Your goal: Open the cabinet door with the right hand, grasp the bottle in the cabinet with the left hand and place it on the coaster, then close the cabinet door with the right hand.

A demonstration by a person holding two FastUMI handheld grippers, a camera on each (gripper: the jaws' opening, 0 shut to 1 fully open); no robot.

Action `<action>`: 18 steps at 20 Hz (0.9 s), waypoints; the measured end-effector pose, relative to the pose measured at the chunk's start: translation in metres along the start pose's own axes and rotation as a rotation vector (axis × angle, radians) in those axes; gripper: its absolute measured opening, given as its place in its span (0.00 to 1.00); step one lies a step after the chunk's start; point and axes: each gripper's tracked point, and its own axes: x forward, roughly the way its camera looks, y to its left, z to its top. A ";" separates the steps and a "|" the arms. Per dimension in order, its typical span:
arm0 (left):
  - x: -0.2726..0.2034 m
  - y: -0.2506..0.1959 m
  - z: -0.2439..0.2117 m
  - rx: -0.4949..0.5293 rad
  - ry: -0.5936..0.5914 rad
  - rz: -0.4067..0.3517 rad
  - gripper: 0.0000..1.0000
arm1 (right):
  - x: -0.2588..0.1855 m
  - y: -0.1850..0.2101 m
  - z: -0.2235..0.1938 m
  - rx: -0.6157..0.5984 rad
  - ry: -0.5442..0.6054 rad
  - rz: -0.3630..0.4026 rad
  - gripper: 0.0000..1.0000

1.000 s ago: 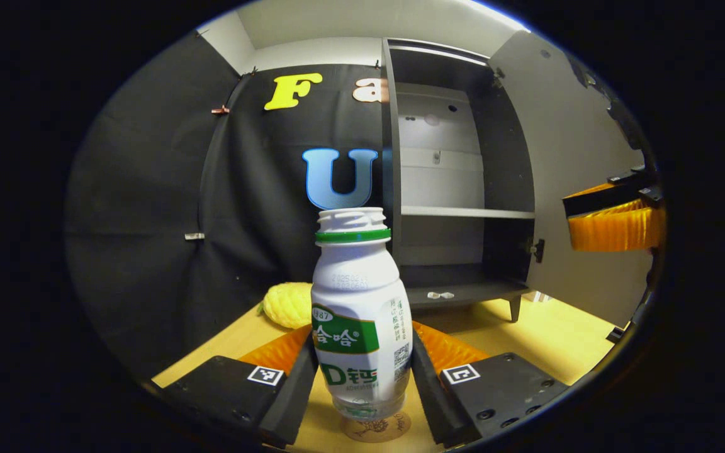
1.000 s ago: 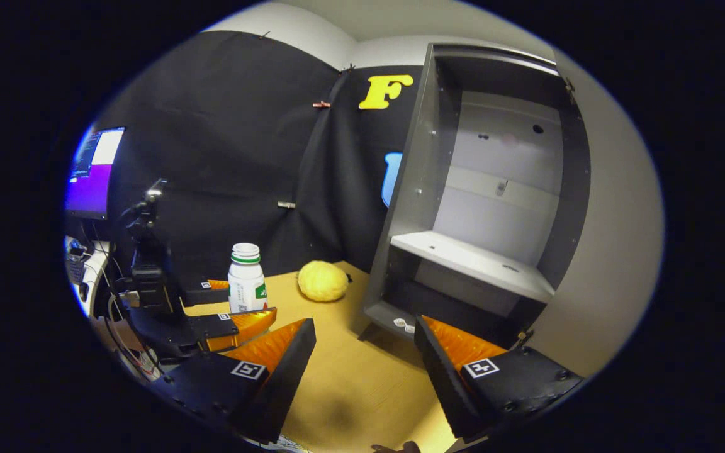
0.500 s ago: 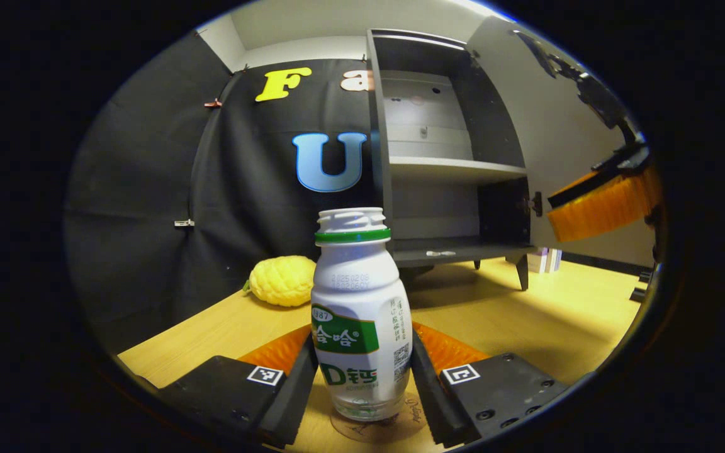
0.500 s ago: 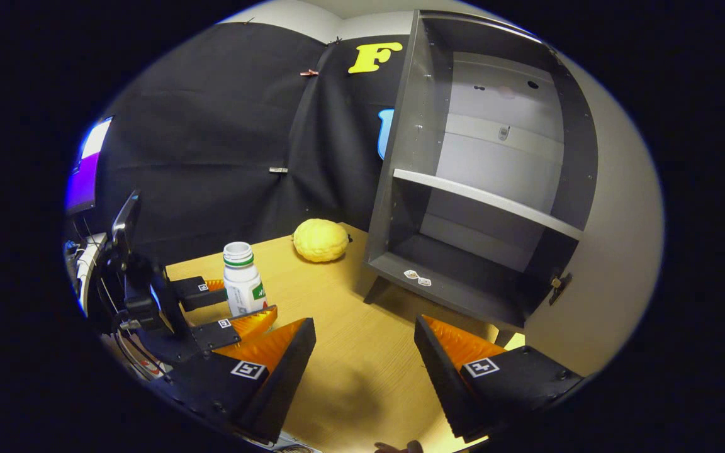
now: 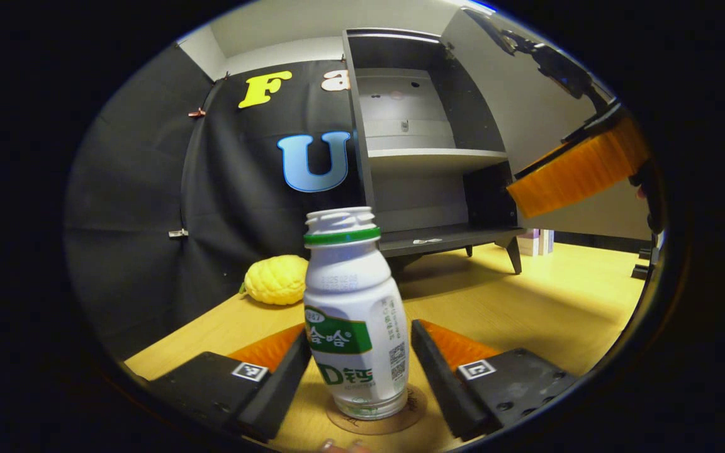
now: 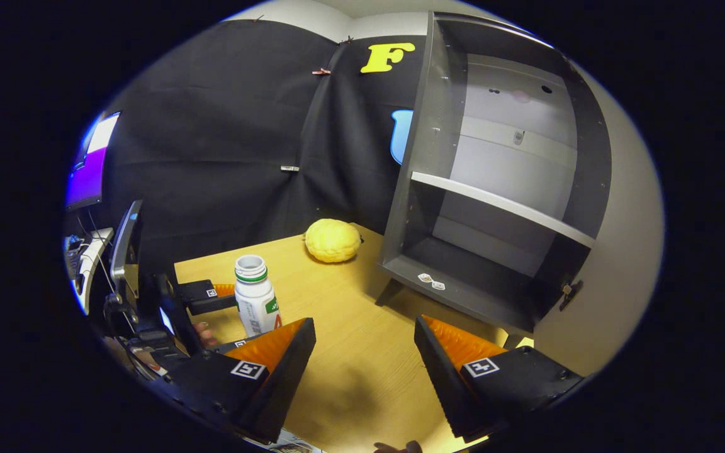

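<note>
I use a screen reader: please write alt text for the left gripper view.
A white bottle stands on a round coaster between the open left gripper fingers. Behind it, an open cabinet stands on the table.

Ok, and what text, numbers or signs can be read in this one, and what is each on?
Bottle label: printed brand text and a code square; label not transcribed.
Stamped line on the bottle's shoulder: digits, too faint to read.
Square marker beside the bottle: a pattern, no words.
Stickers on the cabinet floor: too small.
Screen: too small.
</note>
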 end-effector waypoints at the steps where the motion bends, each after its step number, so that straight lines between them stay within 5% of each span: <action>1: 0.001 -0.001 0.002 0.008 -0.002 -0.003 0.95 | -0.001 0.000 0.001 -0.003 0.000 0.000 0.98; 5: -0.001 0.003 0.027 0.013 -0.023 0.007 0.96 | -0.011 -0.007 0.015 -0.032 -0.013 -0.029 0.98; 10: -0.012 0.029 0.124 0.035 -0.099 0.046 0.96 | -0.035 -0.014 0.056 0.015 -0.029 -0.042 0.98; 15: -0.039 0.042 0.224 -0.010 -0.128 -0.003 0.96 | -0.082 -0.015 0.113 0.001 -0.112 -0.067 0.98; 18: -0.037 0.050 0.279 0.017 -0.149 -0.054 0.95 | -0.123 -0.015 0.148 0.091 -0.164 -0.080 0.98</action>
